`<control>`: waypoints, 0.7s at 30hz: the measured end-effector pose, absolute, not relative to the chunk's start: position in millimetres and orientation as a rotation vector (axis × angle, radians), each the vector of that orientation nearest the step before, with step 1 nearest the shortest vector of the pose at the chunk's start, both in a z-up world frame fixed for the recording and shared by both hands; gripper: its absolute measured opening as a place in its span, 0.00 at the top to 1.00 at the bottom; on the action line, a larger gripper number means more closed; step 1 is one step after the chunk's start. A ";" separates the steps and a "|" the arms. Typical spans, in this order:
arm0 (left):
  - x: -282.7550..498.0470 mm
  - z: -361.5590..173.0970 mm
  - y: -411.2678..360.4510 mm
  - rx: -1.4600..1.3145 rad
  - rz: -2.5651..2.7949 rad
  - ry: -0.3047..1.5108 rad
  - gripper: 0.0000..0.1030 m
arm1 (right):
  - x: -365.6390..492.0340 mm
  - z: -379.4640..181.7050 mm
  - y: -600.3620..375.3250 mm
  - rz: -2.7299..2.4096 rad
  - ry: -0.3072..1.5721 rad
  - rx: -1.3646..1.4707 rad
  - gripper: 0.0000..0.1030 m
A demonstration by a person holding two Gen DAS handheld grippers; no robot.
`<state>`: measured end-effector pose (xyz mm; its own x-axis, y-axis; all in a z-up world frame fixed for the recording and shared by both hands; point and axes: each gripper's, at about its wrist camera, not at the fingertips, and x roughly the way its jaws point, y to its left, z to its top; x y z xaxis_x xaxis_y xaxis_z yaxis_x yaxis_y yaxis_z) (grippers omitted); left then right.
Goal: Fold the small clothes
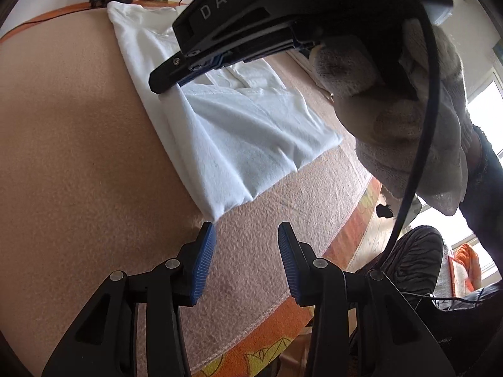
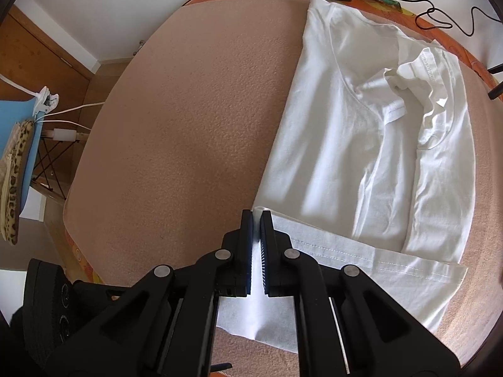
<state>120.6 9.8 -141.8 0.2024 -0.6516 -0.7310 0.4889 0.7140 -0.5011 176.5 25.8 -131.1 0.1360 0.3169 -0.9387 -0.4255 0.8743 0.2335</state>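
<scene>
Fabric of the white cotton T-shirt (image 2: 361, 144) is pinched at its hem corner by the right tool (image 2: 257, 245); the left tool (image 1: 246, 262) hovers wide over the beige-blanketed bench (image 1: 78, 144).

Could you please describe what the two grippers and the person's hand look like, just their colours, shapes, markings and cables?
Both the left gripper and the right gripper are matte black linkage frames with silver pivot pins and ribbed blue finger pads. One gripper's body carries grey "DAS" lettering, with a thin black cable looping past. The hand wears a whitish knit glove over a dark sleeve.
</scene>
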 end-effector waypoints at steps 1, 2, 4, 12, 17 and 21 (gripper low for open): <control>115.4 -139.0 12.0 -0.152 -0.787 1.103 0.63 | 178.2 -131.2 26.0 0.550 1.329 -0.093 0.94; 114.5 -134.5 10.2 -0.146 -0.782 1.097 0.63 | 179.8 -129.1 23.6 0.558 1.317 -0.079 0.93; 112.1 -126.5 11.5 -0.151 -0.775 1.073 0.63 | 180.2 -117.7 12.2 0.604 1.283 -0.021 0.87; 120.9 -95.0 5.0 -0.143 -0.696 0.942 0.63 | 147.7 -60.0 -105.0 0.486 1.024 0.115 0.62; 152.1 -106.3 -11.1 -0.121 -0.636 0.972 0.63 | 133.1 -87.8 -179.4 0.259 1.071 0.080 0.62; 154.3 -112.9 -19.7 -0.053 -0.575 0.971 0.63 | 144.2 -124.3 -209.4 0.227 1.147 0.123 0.62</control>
